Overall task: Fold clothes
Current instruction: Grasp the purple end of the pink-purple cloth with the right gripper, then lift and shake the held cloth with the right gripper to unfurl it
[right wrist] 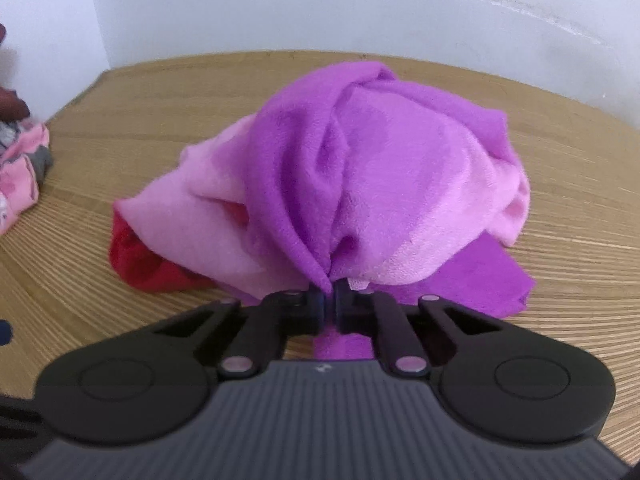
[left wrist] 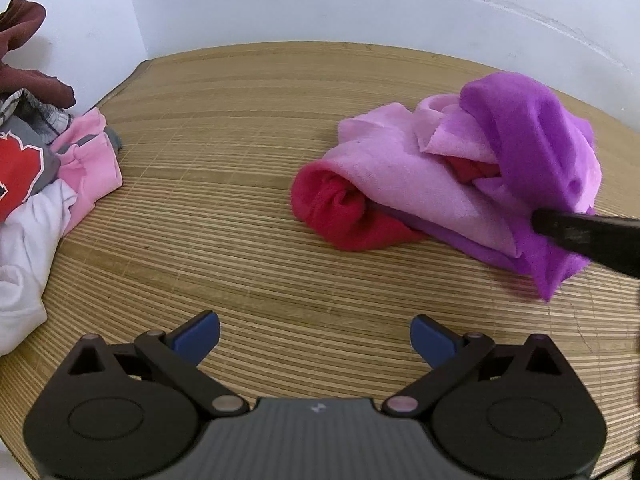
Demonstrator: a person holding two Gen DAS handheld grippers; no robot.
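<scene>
We saw the crumpled purple, pink and red garment [right wrist: 360, 184] lying on the bamboo mat [left wrist: 248, 128], near the back wall [left wrist: 320, 0]. Our right gripper [right wrist: 329, 300] sat at its near edge, jaws pinched tight on a fold of purple cloth. Our left gripper [left wrist: 315, 338] hung well apart from the garment, to its left over bare mat, jaws spread wide and empty. A pile of other clothes [left wrist: 44, 168] lay at the mat's left edge.

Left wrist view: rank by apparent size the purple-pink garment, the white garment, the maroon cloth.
1. purple-pink garment
2. white garment, cut off by the frame edge, so true extent unsure
3. maroon cloth, also cropped and farther away
</scene>
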